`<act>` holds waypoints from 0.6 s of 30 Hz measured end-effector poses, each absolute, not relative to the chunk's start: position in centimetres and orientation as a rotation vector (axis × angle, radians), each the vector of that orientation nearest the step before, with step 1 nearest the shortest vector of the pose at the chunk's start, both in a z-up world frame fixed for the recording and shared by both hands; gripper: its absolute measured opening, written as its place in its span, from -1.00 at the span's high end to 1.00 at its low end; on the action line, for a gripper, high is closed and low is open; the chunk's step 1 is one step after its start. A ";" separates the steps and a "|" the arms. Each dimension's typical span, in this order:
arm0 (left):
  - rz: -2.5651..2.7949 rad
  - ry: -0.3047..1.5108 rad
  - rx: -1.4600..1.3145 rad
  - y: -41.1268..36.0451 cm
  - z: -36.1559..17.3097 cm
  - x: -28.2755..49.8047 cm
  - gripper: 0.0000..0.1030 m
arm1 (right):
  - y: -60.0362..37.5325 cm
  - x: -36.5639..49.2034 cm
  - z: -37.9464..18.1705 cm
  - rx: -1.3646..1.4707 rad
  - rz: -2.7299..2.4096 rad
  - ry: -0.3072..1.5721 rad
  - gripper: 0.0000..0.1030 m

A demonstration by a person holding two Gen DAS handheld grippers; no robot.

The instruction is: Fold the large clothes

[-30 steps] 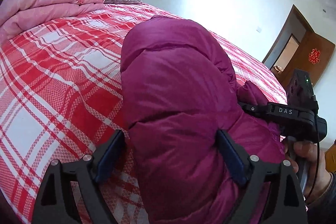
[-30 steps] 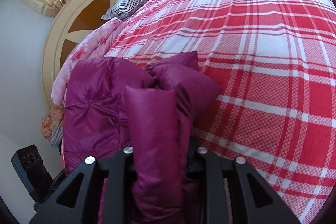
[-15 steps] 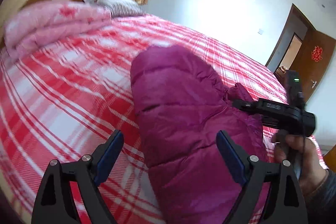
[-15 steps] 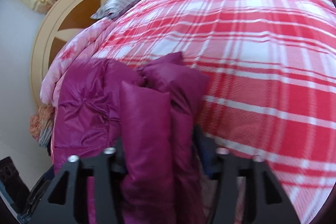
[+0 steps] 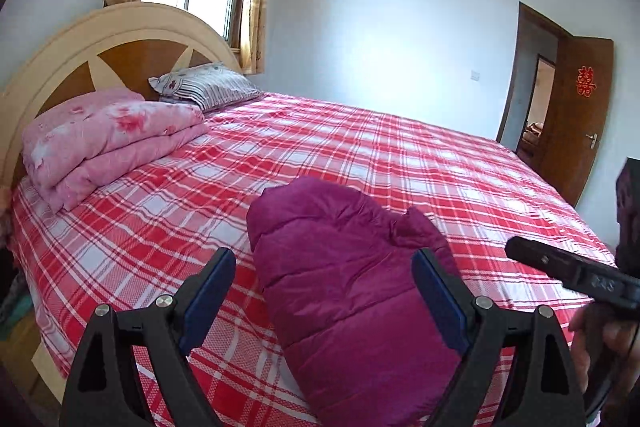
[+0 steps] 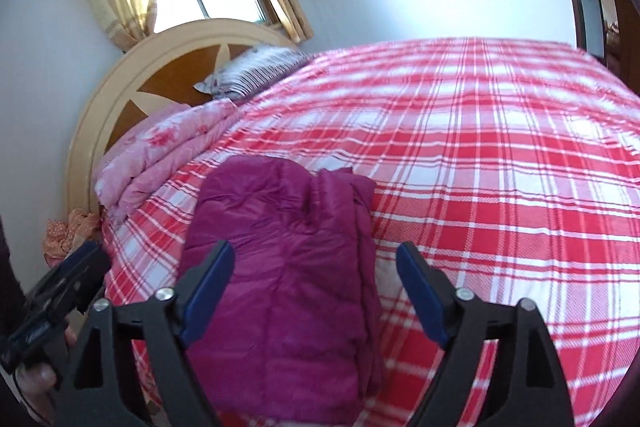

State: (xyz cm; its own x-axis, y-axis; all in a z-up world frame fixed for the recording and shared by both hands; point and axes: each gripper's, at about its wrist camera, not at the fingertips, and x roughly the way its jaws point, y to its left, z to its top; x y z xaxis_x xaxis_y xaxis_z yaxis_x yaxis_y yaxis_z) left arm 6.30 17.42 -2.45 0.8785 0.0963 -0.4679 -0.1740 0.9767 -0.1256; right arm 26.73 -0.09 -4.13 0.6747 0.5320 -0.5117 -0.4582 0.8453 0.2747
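Risk: the puffy magenta quilted down jacket (image 5: 352, 291), folded at the near edge of the red plaid bed sheet (image 5: 360, 155), may spring open, since the left gripper (image 5: 324, 295) stands with jaws apart and the right gripper (image 6: 316, 291) has just been opening, gripping nothing.

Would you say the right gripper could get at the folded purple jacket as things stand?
Probably yes: the right gripper is open, nothing lies between it and the purple jacket on the bed, and the left gripper sits off to the side.

One folded magenta quilted down jacket (image 5: 352, 291), one folded pink floral quilt (image 5: 108, 139), one grey striped pillow (image 5: 208, 91), one red-and-white plaid bed sheet (image 5: 400, 163), two black two-finger grippers (image 5: 324, 291) (image 6: 316, 287).
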 end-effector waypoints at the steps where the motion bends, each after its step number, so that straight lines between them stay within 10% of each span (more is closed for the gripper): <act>1: 0.141 0.473 -0.168 17.4 -2.3 6.2 -0.75 | -0.1 26.0 -3.7 0.119 0.559 0.602 -0.70; 18: 0.125 0.438 -0.180 17.5 -0.9 5.4 -0.76 | 0.9 20.1 -0.2 0.062 0.569 0.475 -0.90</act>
State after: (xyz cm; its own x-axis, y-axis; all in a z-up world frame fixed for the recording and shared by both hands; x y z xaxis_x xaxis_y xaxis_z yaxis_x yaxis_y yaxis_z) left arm 5.45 17.52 -0.90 0.8982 0.0816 -0.4320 -0.1589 0.9765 -0.1458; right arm 20.09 0.91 -0.24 0.7378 0.5318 -0.4157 -0.5035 0.8438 0.1858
